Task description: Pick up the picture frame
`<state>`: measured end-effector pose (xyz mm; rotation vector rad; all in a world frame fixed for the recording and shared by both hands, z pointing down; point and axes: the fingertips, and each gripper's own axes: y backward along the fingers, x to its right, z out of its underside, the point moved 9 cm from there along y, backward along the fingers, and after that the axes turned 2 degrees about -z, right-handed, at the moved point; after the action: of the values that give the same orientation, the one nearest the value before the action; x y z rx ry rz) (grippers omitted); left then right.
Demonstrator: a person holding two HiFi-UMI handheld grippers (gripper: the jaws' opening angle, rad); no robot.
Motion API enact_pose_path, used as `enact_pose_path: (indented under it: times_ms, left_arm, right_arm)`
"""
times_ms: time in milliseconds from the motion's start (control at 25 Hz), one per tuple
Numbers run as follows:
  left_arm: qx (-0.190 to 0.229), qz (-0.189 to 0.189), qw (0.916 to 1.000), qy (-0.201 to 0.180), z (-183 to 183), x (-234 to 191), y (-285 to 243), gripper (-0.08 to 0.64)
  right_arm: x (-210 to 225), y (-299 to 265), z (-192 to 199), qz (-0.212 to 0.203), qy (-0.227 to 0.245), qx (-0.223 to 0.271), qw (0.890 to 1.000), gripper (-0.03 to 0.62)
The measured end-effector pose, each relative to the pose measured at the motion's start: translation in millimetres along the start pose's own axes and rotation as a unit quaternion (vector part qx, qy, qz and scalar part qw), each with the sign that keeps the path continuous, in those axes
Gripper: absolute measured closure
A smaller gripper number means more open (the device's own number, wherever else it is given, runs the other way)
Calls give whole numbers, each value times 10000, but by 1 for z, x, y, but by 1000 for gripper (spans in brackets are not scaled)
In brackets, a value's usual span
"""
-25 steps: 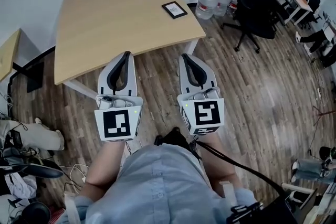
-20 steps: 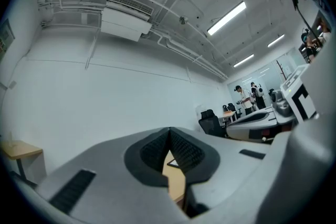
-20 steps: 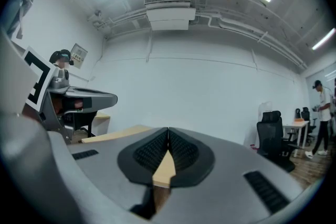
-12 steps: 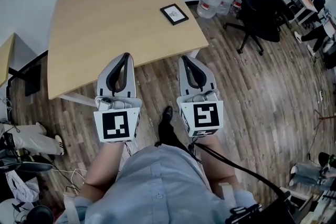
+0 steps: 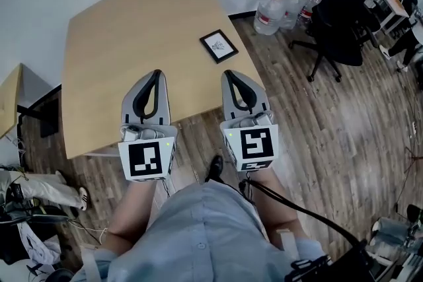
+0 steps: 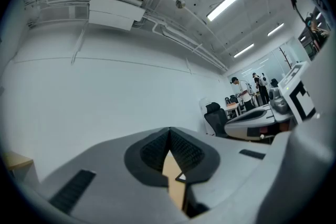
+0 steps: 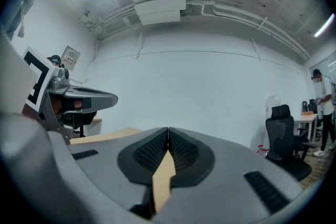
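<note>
A small black picture frame (image 5: 219,45) with a white picture lies flat on the light wooden table (image 5: 119,43), near its right edge. My left gripper (image 5: 156,74) and right gripper (image 5: 230,74) are held side by side over the table's near edge, both pointing level at the far wall. Each one's jaws meet at the tips with nothing between them. The frame lies a little beyond the right gripper and slightly to its left. In the left gripper view a corner of the frame (image 6: 181,178) peeps through the slit below the closed left gripper (image 6: 169,131). The right gripper (image 7: 168,131) shows only tabletop there.
Several big water bottles (image 5: 281,3) stand on the wood floor by the wall, right of the table. A black office chair (image 5: 340,10) is further right. Another desk's corner (image 5: 8,102) is at the left, with cables and a person's leg (image 5: 36,188) below it.
Both grippers have come forward together with me, from over the floor to over the table's near edge. The picture frame now lies much closer to them. Both stay shut.
</note>
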<state>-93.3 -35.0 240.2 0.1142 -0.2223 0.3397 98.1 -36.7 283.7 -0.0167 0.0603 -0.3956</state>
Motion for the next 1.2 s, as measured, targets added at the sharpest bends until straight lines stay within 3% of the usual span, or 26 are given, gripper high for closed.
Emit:
enact_pose_path:
  times_ms: [400, 720, 960, 1200]
  left_arm:
    - [180, -337, 9992, 75, -6, -3, -54, 558]
    - [9, -466, 9983, 360, 19, -23, -78, 560]
    - [34, -454, 9983, 365, 24, -33, -103, 560]
    - [-251, -310, 9977, 546, 39, -37, -145, 560]
  right_arm:
    - [52, -54, -12, -151, 170, 123, 9997, 591]
    - [52, -89, 3, -330, 247, -64, 9991, 591]
    - [54, -114, 11, -452, 281, -316, 9981, 589]
    - [68, -150, 33, -527, 180, -744, 9957, 589]
